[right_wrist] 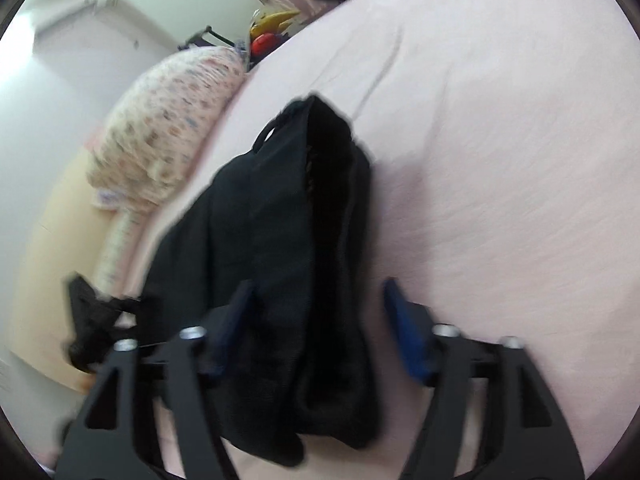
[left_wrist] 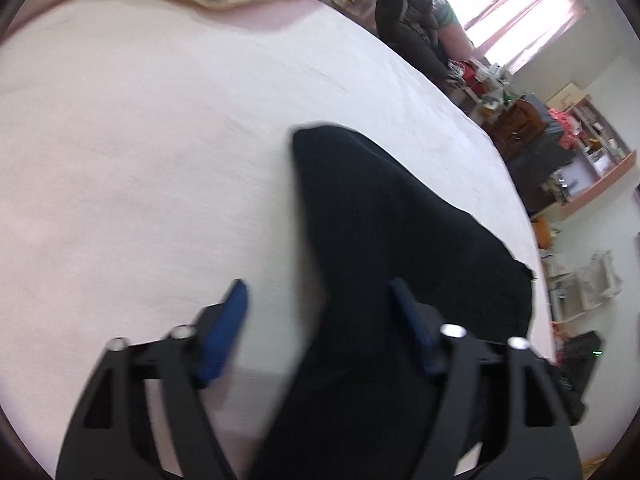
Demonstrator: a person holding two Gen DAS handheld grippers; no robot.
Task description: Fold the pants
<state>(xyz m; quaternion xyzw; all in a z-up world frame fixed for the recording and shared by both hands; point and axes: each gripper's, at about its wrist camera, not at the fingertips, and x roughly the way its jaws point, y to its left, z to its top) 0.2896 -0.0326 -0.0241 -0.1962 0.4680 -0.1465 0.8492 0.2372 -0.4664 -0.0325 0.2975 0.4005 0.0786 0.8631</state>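
the black pants [left_wrist: 380, 220] lie bunched on the pink bed [left_wrist: 140, 140]. the left claw [left_wrist: 318, 320] and right claw [right_wrist: 316, 320] both gape wide, straddling the cloth without gripping it, probably lining up a pinch on each end for the fold.

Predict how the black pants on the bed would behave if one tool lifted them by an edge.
The pants would probably droop and unfold, since the cloth lies in soft folds. They look fairly thick, so perhaps slightly weighty. On the sheet they should drag rather than roll.
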